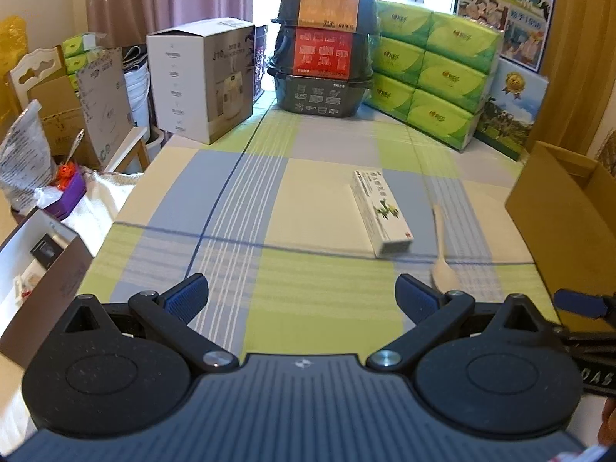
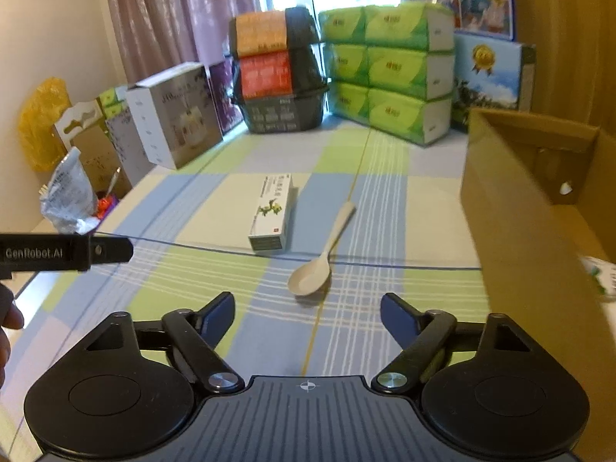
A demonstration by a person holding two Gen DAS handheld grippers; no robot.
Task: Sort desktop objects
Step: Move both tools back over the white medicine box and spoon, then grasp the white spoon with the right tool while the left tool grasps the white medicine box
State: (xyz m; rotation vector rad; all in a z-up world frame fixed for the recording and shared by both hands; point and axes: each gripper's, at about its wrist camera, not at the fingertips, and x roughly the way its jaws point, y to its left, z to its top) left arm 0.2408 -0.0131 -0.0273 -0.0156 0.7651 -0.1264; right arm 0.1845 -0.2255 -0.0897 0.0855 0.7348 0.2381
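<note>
Right wrist view: cream plastic spoon (image 2: pixel 313 269) lies bowl-up beside a white carton (image 2: pixel 271 213) on the checked worktop (image 2: pixel 215 281). Both tools, left (image 1: pixel 302 294) and right (image 2: pixel 307 313), gape wide, empty.

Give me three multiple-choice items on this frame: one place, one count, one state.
1. The beige plastic spoon lies where relative to the white rectangular carton?
A. on top of it
B. beside it, toward the brown cardboard box
C. inside the brown cardboard box

2. How many loose items lie on the open middle of the checked tablecloth?
A. two
B. four
C. none

3. The right gripper is:
A. shut on the spoon
B. open, holding nothing
C. shut on the carton

Answers: 1 B, spoon lies on the cloth between carton and box. 2 A, just carton and spoon. 3 B, fingers apart with cloth between.
</note>
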